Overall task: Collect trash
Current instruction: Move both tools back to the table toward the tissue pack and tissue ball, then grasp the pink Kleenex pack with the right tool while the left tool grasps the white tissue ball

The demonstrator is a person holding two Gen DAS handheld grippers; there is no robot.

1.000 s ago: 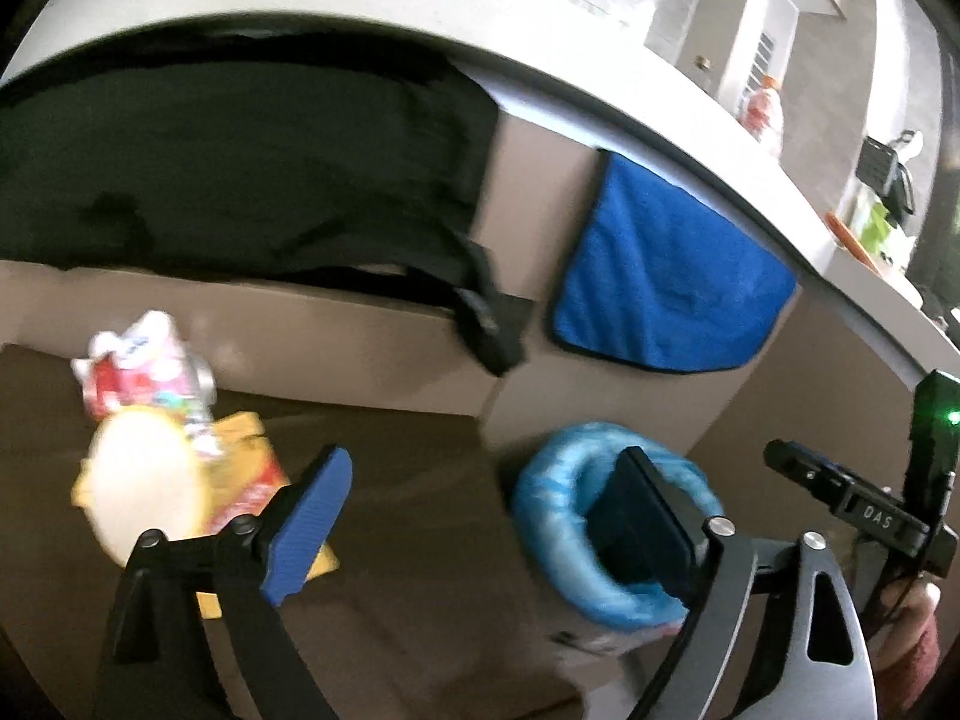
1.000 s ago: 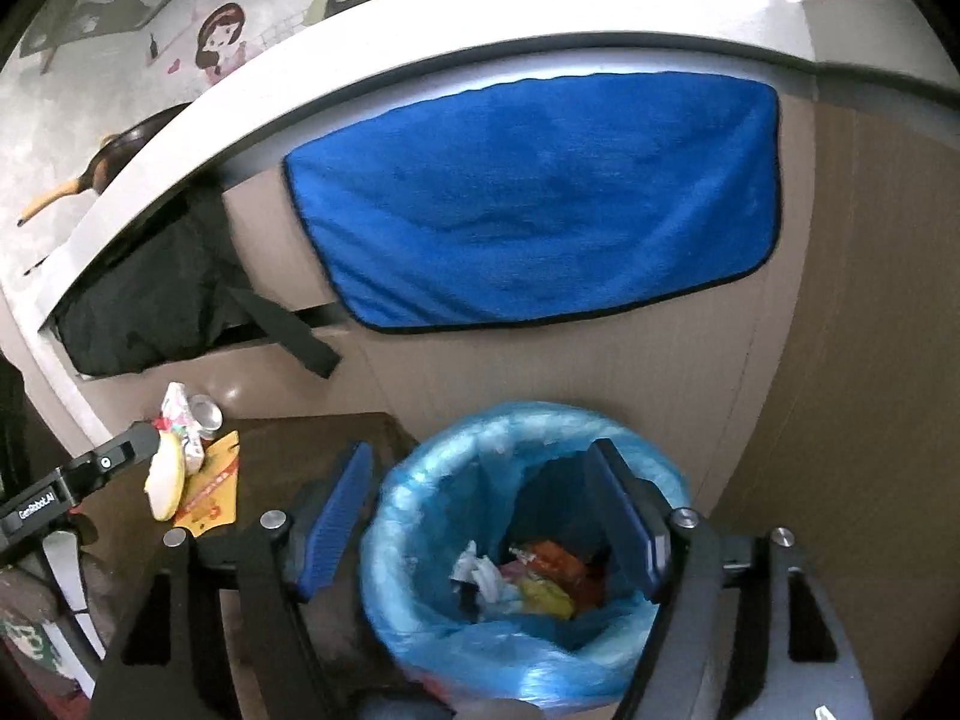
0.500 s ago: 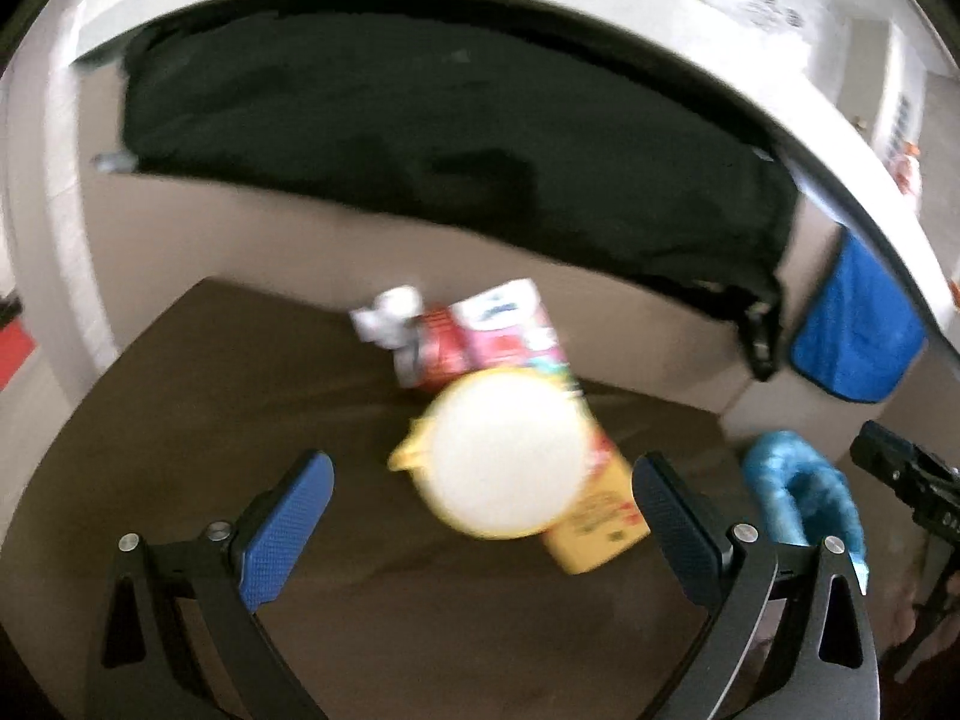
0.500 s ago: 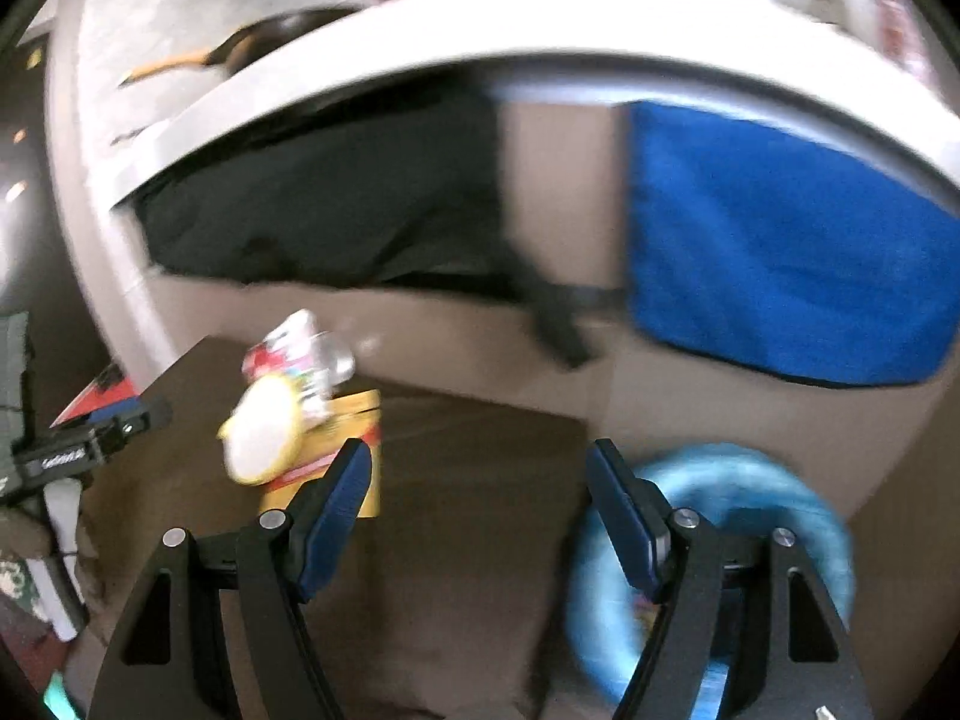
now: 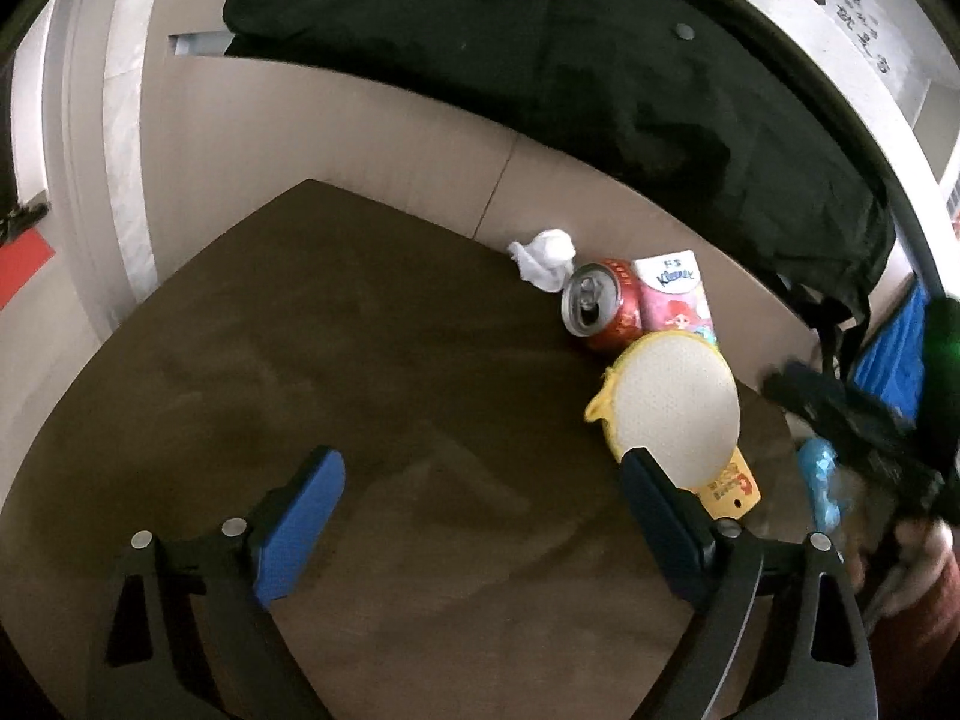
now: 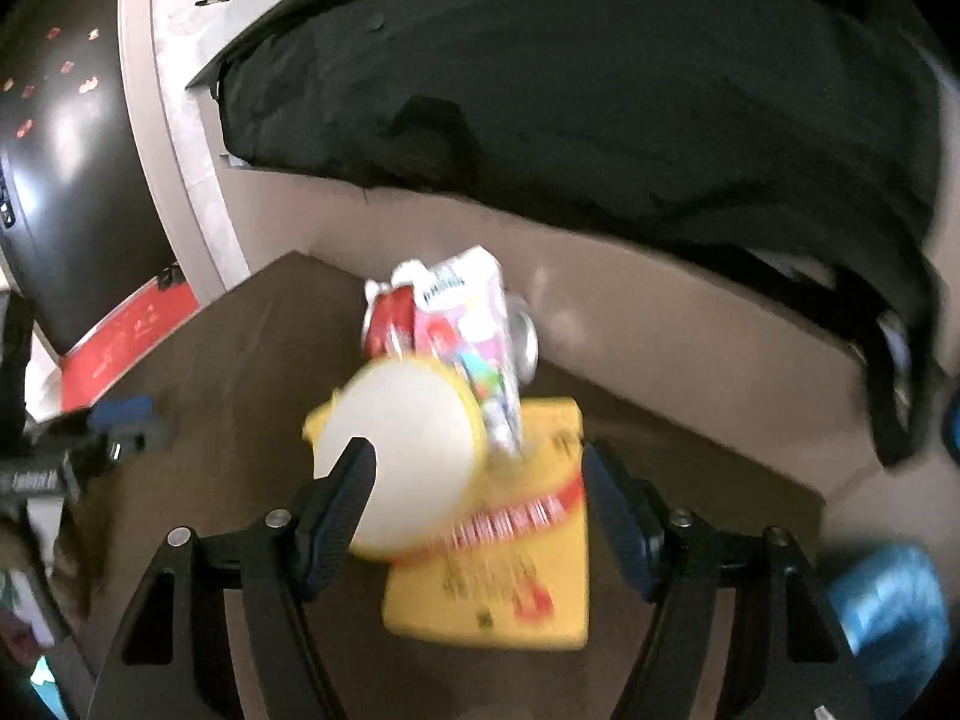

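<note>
Most of the trash was not picked up yet. A little pile sat at the back of the brown table point(image 5: 360, 360), right by the wall: a white tissue ball point(image 5: 543, 257), a red can point(image 5: 597, 305) lying on its side w/ its open top showing, a pink tissue pack point(image 5: 675, 294) touching the can, a round white lid w/ a yellow rim point(image 5: 675, 399) leaning on them, & a flat yellow packet point(image 6: 510, 558) under the lid. The left gripper point(image 5: 480, 516) was wide open w/ nothing in it, over bare table, & the pile was off to its right side. The right gripper point(image 6: 480, 510) was open too & empty, pointed right at the lid & the yellow packet, close to them but not touching as far as I could tell (that view was blurry). The blue bin bag point(image 6: 888, 606) was low on the right, off the table edge; what was inside it could not be seen. So I think 5 things were left to grab & drop in the bag, & the lid or packet looked like the next one for the right side.
</note>
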